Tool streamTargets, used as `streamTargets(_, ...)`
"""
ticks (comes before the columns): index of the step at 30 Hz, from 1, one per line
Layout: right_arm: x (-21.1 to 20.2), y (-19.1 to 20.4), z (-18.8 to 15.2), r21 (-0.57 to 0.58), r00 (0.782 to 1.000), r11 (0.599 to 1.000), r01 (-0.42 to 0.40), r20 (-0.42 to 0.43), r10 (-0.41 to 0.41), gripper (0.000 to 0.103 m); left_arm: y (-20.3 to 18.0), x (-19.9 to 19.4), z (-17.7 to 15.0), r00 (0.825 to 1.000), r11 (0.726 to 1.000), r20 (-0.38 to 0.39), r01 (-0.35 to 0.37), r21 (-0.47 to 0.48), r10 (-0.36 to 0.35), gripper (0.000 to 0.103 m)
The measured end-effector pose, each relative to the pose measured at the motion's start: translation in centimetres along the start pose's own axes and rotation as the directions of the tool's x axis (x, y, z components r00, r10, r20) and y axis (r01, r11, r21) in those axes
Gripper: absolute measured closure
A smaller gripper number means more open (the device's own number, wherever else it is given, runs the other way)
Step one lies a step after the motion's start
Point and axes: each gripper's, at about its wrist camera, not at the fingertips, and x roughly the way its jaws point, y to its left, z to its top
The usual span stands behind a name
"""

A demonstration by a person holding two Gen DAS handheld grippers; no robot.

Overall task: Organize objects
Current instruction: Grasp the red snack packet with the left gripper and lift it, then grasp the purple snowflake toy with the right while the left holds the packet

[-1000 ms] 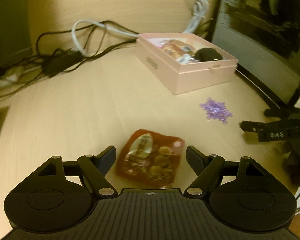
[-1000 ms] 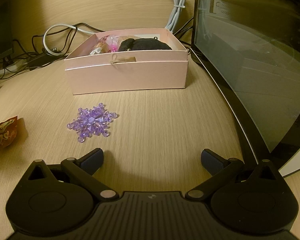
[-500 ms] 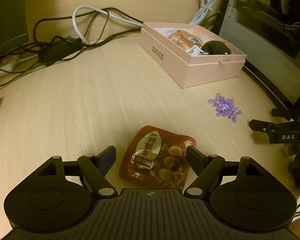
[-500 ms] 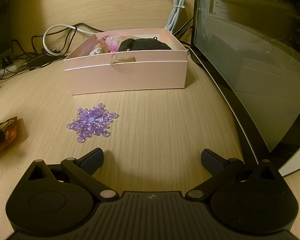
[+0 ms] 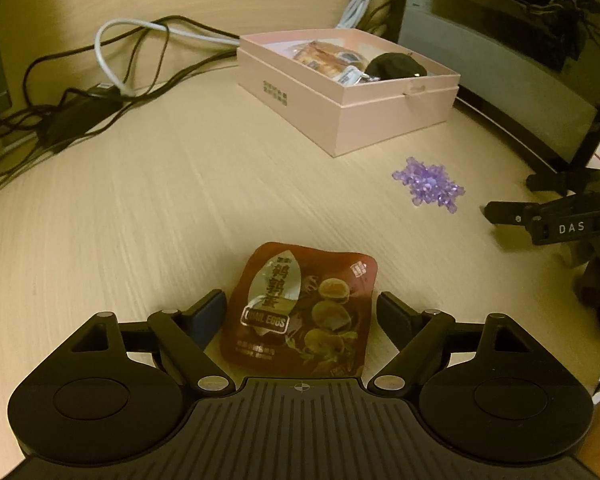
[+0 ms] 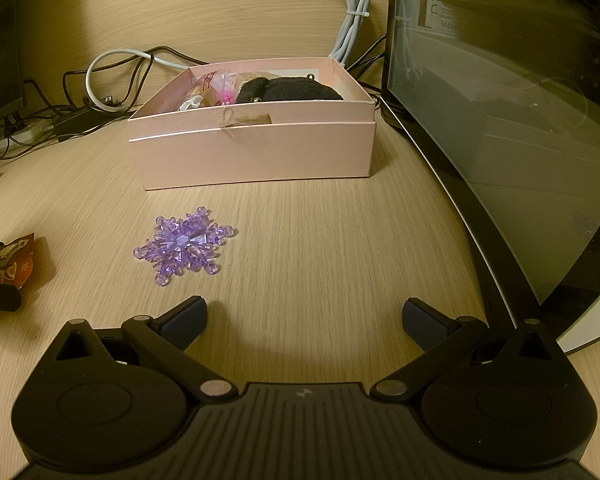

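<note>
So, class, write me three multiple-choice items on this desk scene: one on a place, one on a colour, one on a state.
1. Where does the snack packet lie?
A. in the box
B. between the left tongs' fingers
C. on the monitor

2. What colour is the snowflake ornament?
A. purple
B. green
C. white

3. How is the pink box?
A. lidded
B. overturned
C. open, with things inside

Key: 1 B, a finger stands on each side of it, neither pressing; 2 A, clear purple crystals; 3 C, its contents show over the rim.
</note>
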Motion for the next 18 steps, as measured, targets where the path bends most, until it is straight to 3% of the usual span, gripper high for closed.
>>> streamTargets(10,0.5,0.7,0.9,-0.013,0.999,1.0,-0.018,-0.037,0.018,0.0,-1.1,-0.4,-0.5,0.996,0.993,0.018,-0.088,-0.078,0.09,0.022)
streamTargets(14,0.7,3.1,1.7,-0.077,0.993,0.991,-0.113,-0.042,0.11,0.0,-1.4,-0.6,-0.5,0.992,0.983,0.002,-0.127,-0.136,0.129,0.024)
streamTargets(18,1.3,5.4,2.5,-0.12,0.985,0.978,-0.17,-0.032,0.168,0.0,-0.6,-1.6,-0.4,0.996,0.957,-0.018,-0.086,-0.276,0.084,0.024)
